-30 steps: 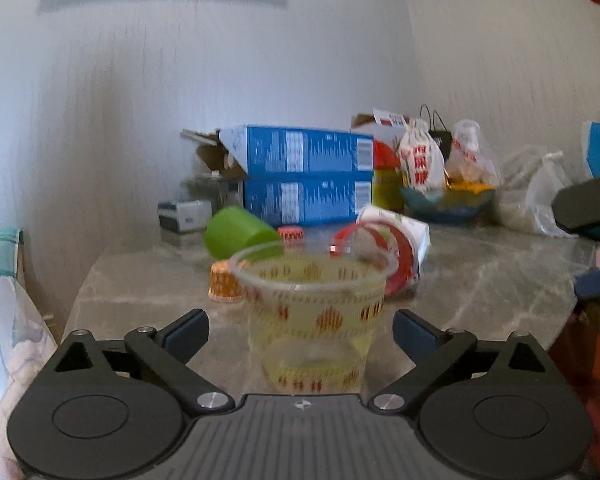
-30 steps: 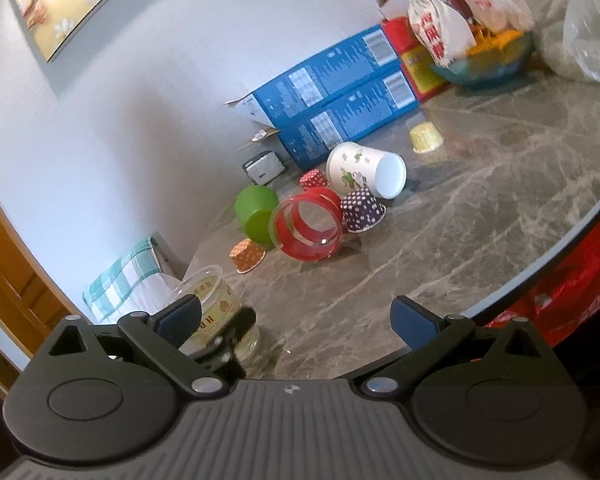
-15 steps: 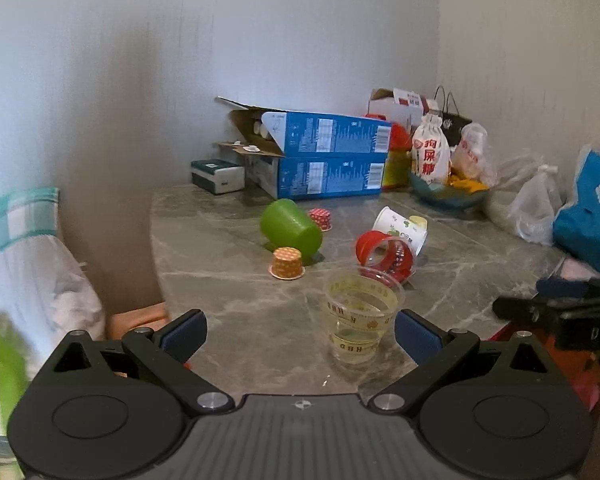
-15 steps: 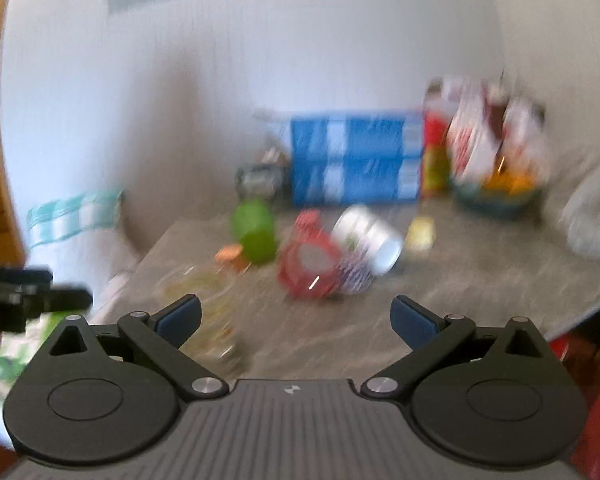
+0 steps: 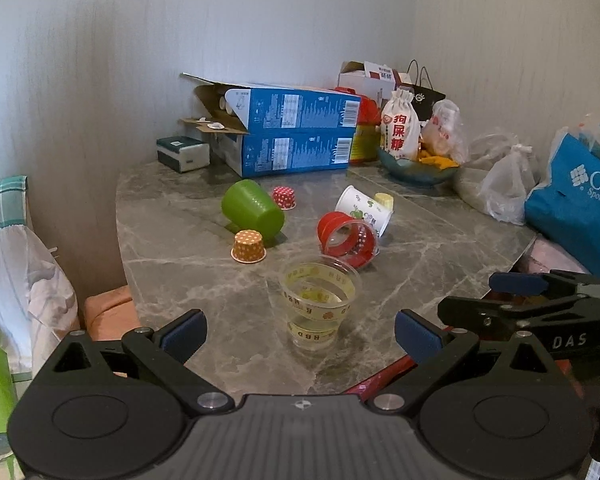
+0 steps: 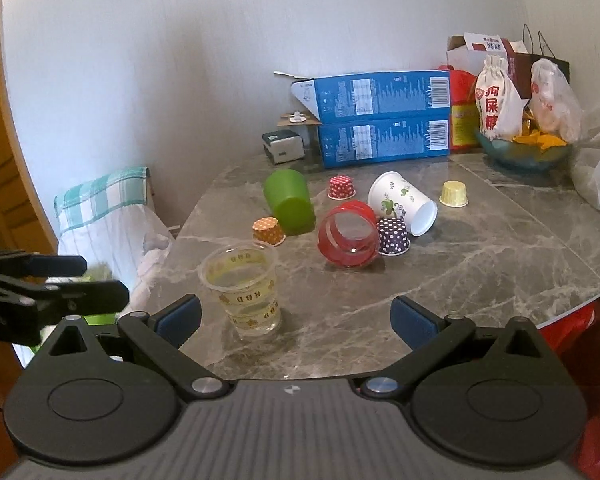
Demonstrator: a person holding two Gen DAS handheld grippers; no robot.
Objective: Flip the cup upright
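A clear plastic cup with yellow print (image 5: 318, 304) stands upright near the front edge of the grey marble table (image 5: 180, 240); it also shows in the right wrist view (image 6: 244, 288). Behind it lie on their sides a green cup (image 5: 253, 210), a red transparent cup (image 5: 346, 238) and a white printed paper cup (image 5: 364, 208). My left gripper (image 5: 300, 334) is open and empty, just short of the clear cup. My right gripper (image 6: 296, 320) is open and empty, back from the table edge.
Small dotted paper cups stand upside down: orange (image 5: 249, 246), red (image 5: 284, 197), purple (image 6: 393, 236), plus a yellow one (image 6: 454, 194). Blue boxes (image 5: 292, 136), a bowl with bags (image 5: 418, 164) and a blue bag (image 5: 576, 208) crowd the back and right.
My left gripper has drawn back from the clear cup, which now stands free on the table. My right gripper has swung round to face the table squarely.
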